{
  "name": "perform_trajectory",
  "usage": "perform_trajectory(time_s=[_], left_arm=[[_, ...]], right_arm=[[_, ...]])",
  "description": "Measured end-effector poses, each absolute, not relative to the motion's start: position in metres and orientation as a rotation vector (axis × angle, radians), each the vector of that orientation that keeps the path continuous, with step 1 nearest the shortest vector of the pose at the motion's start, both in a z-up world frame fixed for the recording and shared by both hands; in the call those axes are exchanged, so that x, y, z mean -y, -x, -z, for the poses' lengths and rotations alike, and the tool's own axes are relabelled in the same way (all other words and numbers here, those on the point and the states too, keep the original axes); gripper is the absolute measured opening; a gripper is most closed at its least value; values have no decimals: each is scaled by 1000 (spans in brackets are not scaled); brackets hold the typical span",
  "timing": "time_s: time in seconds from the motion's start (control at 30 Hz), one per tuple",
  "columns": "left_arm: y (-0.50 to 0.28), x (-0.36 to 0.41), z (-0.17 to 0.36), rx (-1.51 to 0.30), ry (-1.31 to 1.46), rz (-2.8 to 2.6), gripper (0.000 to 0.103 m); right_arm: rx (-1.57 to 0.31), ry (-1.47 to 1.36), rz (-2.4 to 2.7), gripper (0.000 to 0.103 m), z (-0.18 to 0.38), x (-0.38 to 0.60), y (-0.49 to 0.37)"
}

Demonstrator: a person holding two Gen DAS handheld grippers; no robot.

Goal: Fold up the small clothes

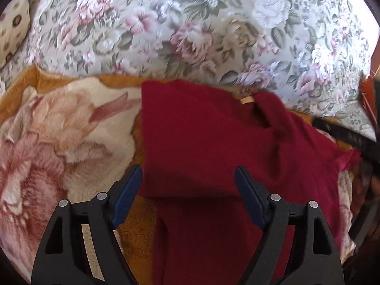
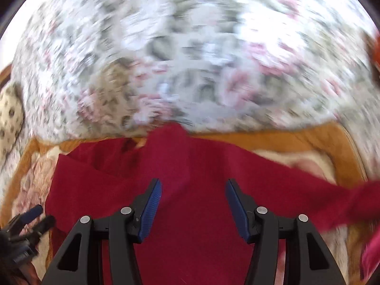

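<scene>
The dark red garment (image 1: 209, 142) lies partly folded on a plush flowered blanket (image 1: 59, 142) in the lower half of both views; it looks light, limp and non-slippery, likely best pinched at a hem corner or folded edge. Both the left tongs (image 1: 188, 178) and right tongs (image 2: 193, 190) hang just above it, spread wide, holding nothing, pointed toward the floral bedspread (image 1: 190, 23) at the top; the right view is motion-blurred.

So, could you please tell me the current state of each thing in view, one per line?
Dark red garment: lying on the blanket, partly folded, one sleeve stretched out sideways.
Left hand-held gripper: open, empty, over the garment.
Right hand-held gripper: open, empty, over the garment.
Plush floral blanket: spread flat under the garment.
Floral bedsheet: spread flat.
</scene>
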State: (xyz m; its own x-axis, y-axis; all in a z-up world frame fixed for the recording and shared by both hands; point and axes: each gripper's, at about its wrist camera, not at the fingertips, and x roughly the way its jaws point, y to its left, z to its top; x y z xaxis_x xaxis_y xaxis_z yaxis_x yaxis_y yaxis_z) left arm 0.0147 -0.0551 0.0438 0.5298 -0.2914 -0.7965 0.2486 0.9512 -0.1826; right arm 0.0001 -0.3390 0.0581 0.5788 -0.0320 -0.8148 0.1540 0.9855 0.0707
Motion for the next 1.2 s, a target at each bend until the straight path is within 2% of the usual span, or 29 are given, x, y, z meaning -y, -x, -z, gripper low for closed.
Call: perform_trajectory(time_s=[0.17, 0.23, 0.27, 0.3, 0.33, 0.37, 0.4, 0.53, 0.63, 0.73, 0.87, 1.0, 1.2], left_arm=[[-14, 61, -27, -956, -2, 313, 80], [-15, 60, -25, -948, -17, 319, 80], [-16, 59, -23, -949, -5, 323, 80], [-18, 56, -22, -953, 9, 324, 80], [-19, 53, -21, -958, 20, 324, 80], [-20, 51, -20, -963, 35, 325, 80], [-22, 48, -17, -975, 56, 328, 80], [-22, 40, -13, -1003, 117, 333, 80], [-18, 42, -19, -987, 102, 328, 80], [-15, 43, -23, -982, 92, 323, 80], [-11, 41, -30, -971, 85, 313, 80], [-8, 43, -40, -944, 87, 314, 80], [0, 52, -47, -929, 43, 331, 80]], right_arm=[[-1010, 63, 101, 54, -31, 290, -65], [-1049, 125, 139, 51, -13, 286, -84], [-1077, 135, 152, 34, -2, 288, -92], [-1103, 104, 138, 22, 6, 292, -96], [-1114, 53, 116, 22, 8, 298, -96], [-1094, 0, 100, 13, 3, 306, -91], [-1073, -42, 86, 10, -6, 313, -84], [-958, -187, 37, 10, -55, 350, -24], [-928, -227, 45, 10, -70, 373, 26], [-1020, -265, 46, 29, -56, 394, 65], [-1032, -192, 149, 31, -55, 421, 106], [-972, -261, 146, 36, -69, 439, 110], [-989, -308, 146, 36, -70, 438, 79]])
